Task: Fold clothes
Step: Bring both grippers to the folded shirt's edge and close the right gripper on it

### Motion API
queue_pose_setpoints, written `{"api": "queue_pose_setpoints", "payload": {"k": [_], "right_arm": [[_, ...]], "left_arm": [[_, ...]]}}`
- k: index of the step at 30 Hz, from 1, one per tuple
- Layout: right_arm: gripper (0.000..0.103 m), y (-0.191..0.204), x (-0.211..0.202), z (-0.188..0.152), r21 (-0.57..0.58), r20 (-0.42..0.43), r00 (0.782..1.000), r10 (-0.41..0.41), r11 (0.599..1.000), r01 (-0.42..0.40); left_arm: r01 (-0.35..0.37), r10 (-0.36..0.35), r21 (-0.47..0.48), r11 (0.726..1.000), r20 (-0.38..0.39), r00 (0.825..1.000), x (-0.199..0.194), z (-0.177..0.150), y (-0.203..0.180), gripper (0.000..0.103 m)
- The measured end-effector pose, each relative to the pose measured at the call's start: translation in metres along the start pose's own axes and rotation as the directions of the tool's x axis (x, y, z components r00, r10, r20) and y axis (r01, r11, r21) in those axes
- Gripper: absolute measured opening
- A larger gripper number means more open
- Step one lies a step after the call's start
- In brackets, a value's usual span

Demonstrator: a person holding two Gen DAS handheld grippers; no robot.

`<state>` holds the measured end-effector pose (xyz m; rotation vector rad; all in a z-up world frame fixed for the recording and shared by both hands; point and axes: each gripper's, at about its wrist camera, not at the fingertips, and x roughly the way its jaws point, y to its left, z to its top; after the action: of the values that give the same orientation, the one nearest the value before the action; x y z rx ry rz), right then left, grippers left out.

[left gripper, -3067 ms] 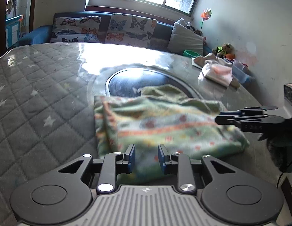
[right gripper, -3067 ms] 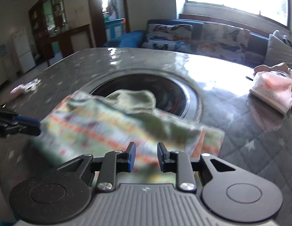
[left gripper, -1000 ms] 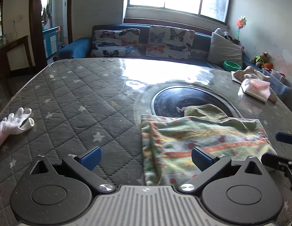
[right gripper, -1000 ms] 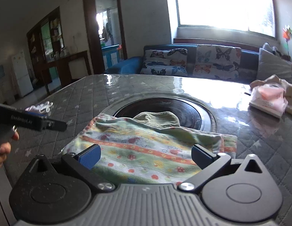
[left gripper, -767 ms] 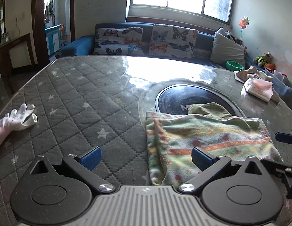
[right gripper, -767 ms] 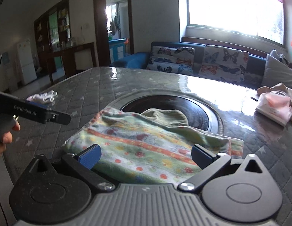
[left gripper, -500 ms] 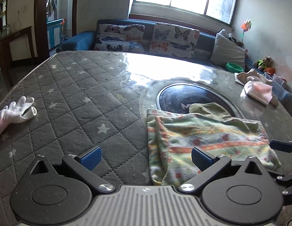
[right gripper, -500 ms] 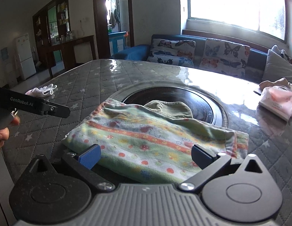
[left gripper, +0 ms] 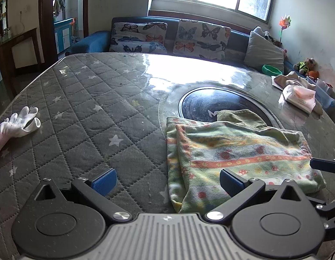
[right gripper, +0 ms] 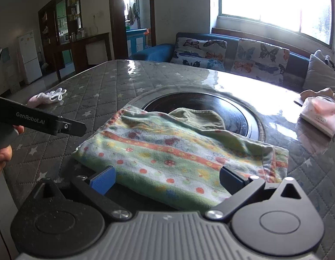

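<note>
Both hand-held grippers had let go and drawn back. The left hand-held gripper (left gripper: 166,181) and right hand-held gripper (right gripper: 166,181) gaped wide, empty. The folded cloth (left gripper: 236,151) lay on the worktop (left gripper: 91,108).

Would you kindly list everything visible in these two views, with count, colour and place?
Garment: one, green with orange stripes and red dots, folded, partly over the disc.
Disc: one, black, set in the table.
Table: one, grey quilted cover with white stars.
Glove: one, white, table's left edge.
Pink pack: one, pink and white, table's right side.
Cushions: two, butterfly print, on the sofa.
Sofa: one, blue, beyond the table.
Bowl: one, green, on the sofa.
Fridge: one, white, far room.
Left gripper: black, blue pads, open.
Right gripper: same, open.
Hand: one, holding the left gripper.
</note>
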<state>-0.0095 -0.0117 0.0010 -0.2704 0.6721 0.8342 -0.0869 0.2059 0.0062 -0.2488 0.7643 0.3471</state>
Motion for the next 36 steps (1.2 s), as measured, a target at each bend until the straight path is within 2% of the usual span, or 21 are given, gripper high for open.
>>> {"api": "queue_pose_setpoints", "payload": {"k": [7, 12, 16, 21, 25, 28, 29, 35, 36], "right_arm": [[0.102, 0.015, 0.005, 0.007, -0.074, -0.022, 0.999, 0.043, 0.996, -0.045], [0.093, 0.035, 0.012, 0.012, -0.159, -0.034, 0.997, 0.074, 0.984, -0.078], [0.085, 0.055, 0.021, 0.016, -0.255, -0.054, 0.993, 0.108, 0.96, -0.119], [0.075, 0.084, 0.033, 0.016, -0.386, -0.076, 0.987, 0.142, 0.909, -0.16], [0.063, 0.1, 0.045, 0.017, -0.431, -0.102, 0.982, 0.16, 0.882, -0.188], [0.053, 0.11, 0.053, 0.015, -0.471, -0.1, 0.986, 0.132, 0.867, -0.163], [0.045, 0.111, 0.054, 0.015, -0.476, -0.102, 0.987, 0.127, 0.865, -0.16], [0.02, 0.106, 0.052, 0.017, -0.433, -0.096, 0.981, 0.166, 0.881, -0.192], [0.019, 0.103, 0.05, 0.019, -0.414, -0.088, 0.98, 0.18, 0.888, -0.201]], "left_arm": [[-0.031, 0.031, -0.001, 1.0, -0.011, 0.999, 0.002, 0.002, 0.006, 0.103], [-0.041, 0.041, -0.006, 0.999, -0.03, 0.999, 0.008, 0.008, 0.014, 0.103], [-0.04, 0.038, -0.028, 0.999, -0.063, 0.997, 0.018, 0.013, 0.02, 0.103], [0.0, -0.007, -0.088, 0.996, -0.081, 0.997, 0.025, 0.019, 0.027, 0.103], [0.044, -0.061, -0.161, 0.986, -0.099, 0.993, 0.031, 0.025, 0.033, 0.103], [0.095, -0.122, -0.227, 0.969, -0.111, 0.986, 0.035, 0.028, 0.037, 0.103], [0.107, -0.139, -0.245, 0.964, -0.115, 0.984, 0.037, 0.029, 0.037, 0.103], [0.154, -0.209, -0.345, 0.926, -0.128, 0.97, 0.044, 0.029, 0.038, 0.103], [0.157, -0.216, -0.367, 0.917, -0.125, 0.968, 0.045, 0.028, 0.039, 0.103]]}}
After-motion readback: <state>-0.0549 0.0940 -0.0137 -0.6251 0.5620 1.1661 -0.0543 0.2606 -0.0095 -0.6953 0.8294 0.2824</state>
